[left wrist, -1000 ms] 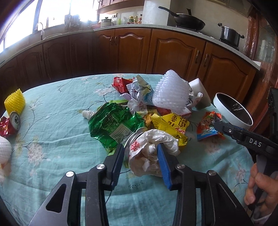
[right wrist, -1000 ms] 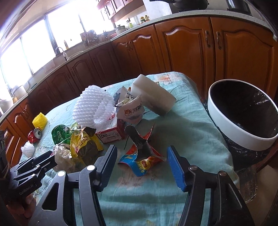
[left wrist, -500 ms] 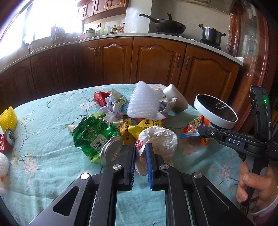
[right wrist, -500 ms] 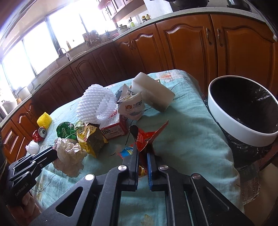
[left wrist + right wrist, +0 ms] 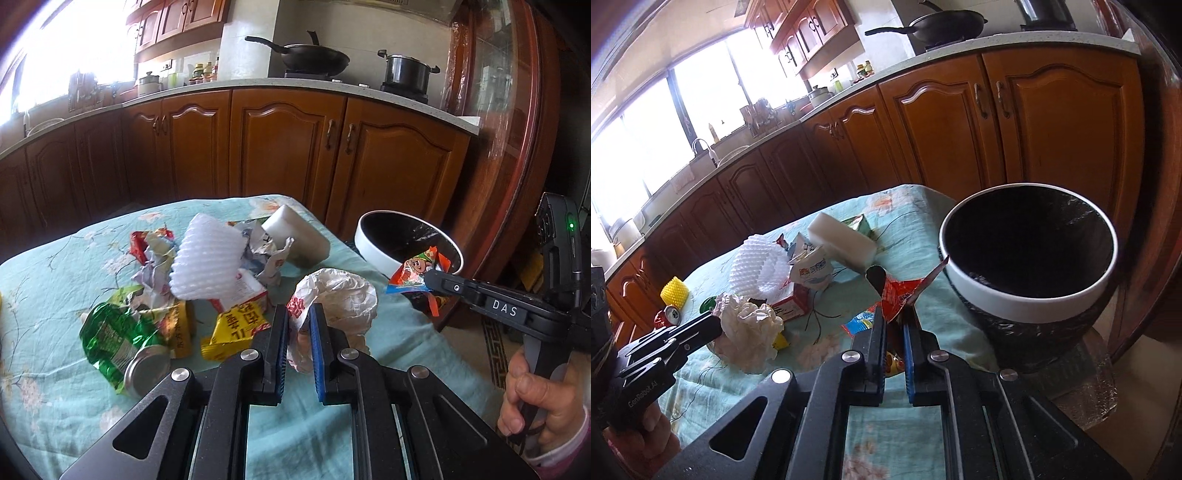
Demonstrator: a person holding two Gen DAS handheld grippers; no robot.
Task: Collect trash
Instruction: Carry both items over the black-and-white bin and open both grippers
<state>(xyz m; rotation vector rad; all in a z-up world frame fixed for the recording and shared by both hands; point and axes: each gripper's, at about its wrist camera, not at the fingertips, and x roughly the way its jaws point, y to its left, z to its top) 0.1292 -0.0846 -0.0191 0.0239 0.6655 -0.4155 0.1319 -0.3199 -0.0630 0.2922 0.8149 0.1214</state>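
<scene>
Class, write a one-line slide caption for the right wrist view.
Right gripper shut on a red snack wrapper beside the white-rimmed bin.

A table (image 5: 55, 387) is standing in front of a run of kitchen cabinets (image 5: 288, 147). A heap of wrappers (image 5: 221, 280) is lying on it. A bin (image 5: 1027, 280) is sitting off the table's right edge. A crumpled bag (image 5: 340, 299) is hanging in front of the heap, and a snack packet (image 5: 415, 275) is hanging before the bin, seemingly just short of its rim.
</scene>
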